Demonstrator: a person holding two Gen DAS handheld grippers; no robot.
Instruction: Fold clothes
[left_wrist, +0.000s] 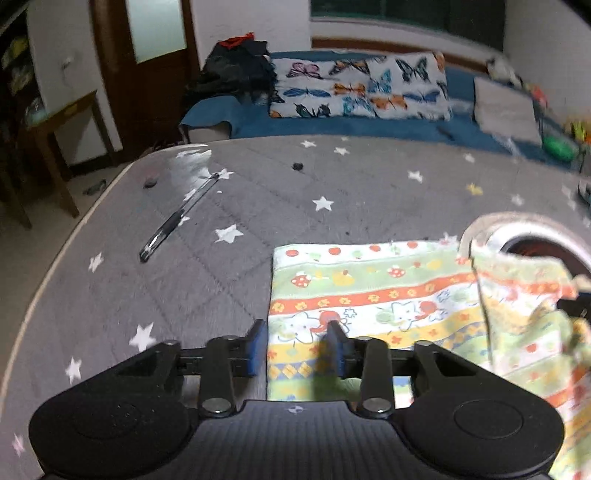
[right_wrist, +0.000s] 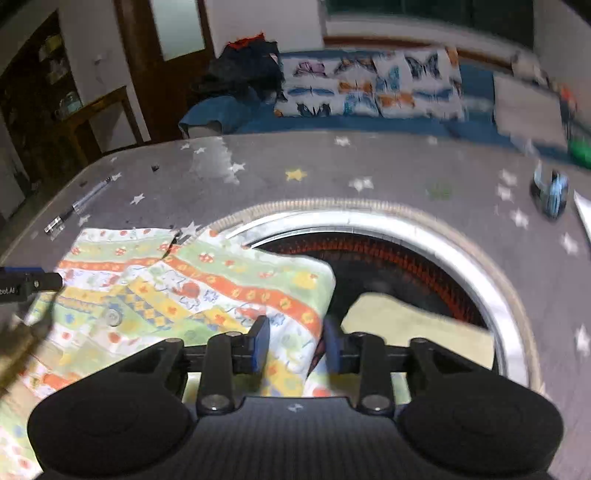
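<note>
- Left gripper (left_wrist: 297, 345) held jaws spread astride the left edge of the patterned cloth (left_wrist: 373, 295).
- Right gripper (right_wrist: 295, 345) spread likewise over a raised right fold.
- Lay long axis nine to three, overhanging the round opening (right_wrist: 491, 291) at three.
- Bare starred tabletop (left_wrist: 258, 184) toward twelve; pen (left_wrist: 173, 218) at ten.

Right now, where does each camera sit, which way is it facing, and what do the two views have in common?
Left wrist: rides on the left gripper, facing forward over the patterned cloth's left edge toward a pen and the butterfly pillow; only its own open gripper fingers show.
Right wrist: rides on the right gripper, facing the cloth's right edge draped over a round metal-rimmed opening; its open fingers show, plus the left gripper's tip at the left edge.
Shared: cloth, pen, starred gray table, pillow.
</note>
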